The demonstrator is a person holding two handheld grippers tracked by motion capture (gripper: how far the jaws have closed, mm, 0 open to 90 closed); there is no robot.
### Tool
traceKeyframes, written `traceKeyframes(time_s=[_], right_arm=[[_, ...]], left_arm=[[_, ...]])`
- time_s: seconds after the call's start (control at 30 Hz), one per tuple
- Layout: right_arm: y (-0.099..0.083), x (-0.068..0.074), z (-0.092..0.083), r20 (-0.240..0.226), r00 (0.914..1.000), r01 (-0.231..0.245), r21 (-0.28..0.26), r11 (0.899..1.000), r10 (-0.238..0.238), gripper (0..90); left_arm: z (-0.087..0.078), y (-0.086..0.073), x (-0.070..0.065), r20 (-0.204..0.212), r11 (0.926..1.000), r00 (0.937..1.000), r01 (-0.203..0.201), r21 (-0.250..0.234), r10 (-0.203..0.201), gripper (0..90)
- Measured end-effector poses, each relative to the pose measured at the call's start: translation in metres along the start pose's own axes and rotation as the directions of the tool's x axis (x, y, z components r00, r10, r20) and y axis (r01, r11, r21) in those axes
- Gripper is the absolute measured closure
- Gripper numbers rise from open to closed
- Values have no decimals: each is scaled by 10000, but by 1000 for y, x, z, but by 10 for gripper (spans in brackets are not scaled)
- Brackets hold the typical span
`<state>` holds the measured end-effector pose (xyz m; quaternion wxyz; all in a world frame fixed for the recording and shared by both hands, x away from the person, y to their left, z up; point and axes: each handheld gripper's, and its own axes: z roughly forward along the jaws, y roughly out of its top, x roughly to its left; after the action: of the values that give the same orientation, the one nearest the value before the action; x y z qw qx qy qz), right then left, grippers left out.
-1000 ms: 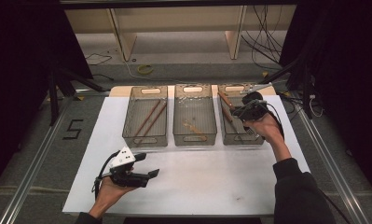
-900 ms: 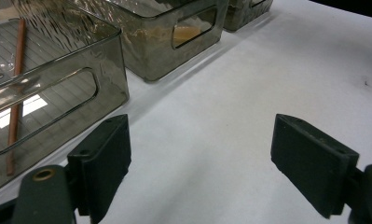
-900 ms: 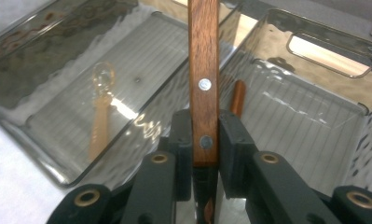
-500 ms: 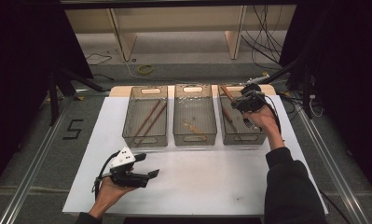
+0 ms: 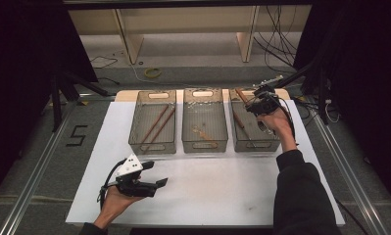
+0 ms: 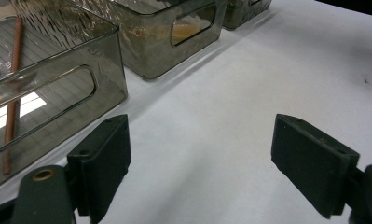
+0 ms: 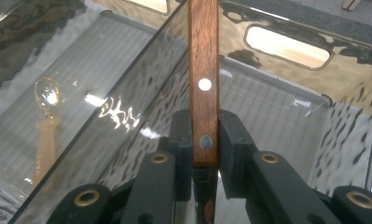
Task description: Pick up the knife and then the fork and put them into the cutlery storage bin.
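At upper right, the right gripper point(image 7: 204, 154) clamps a wooden knife handle point(image 7: 203, 70) above the right bin point(image 5: 242, 143), placement unfinished, while the left gripper point(image 6: 200, 154) waits wide open, empty.

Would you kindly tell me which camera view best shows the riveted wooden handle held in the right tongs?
The right gripper view: the brown riveted wooden handle stands close-up, clamped between the right tongs. The high view shows it small, slanting above the smoky rightmost bin.

Two brown sticks point(image 5: 156, 125) lie in the left bin point(image 5: 153, 147).
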<state>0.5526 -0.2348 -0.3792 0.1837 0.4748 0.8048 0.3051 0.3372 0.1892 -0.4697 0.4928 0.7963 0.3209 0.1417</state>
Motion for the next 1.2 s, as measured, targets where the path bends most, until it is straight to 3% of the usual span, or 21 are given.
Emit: traceKeyframes(time_s=[1.2], right_arm=[[-11, -7, 21, 446, 9977, -534, 649, 9965, 505, 763]], left_arm=[[3, -1, -1, 121, 9999, 9999, -28, 145, 26, 193]])
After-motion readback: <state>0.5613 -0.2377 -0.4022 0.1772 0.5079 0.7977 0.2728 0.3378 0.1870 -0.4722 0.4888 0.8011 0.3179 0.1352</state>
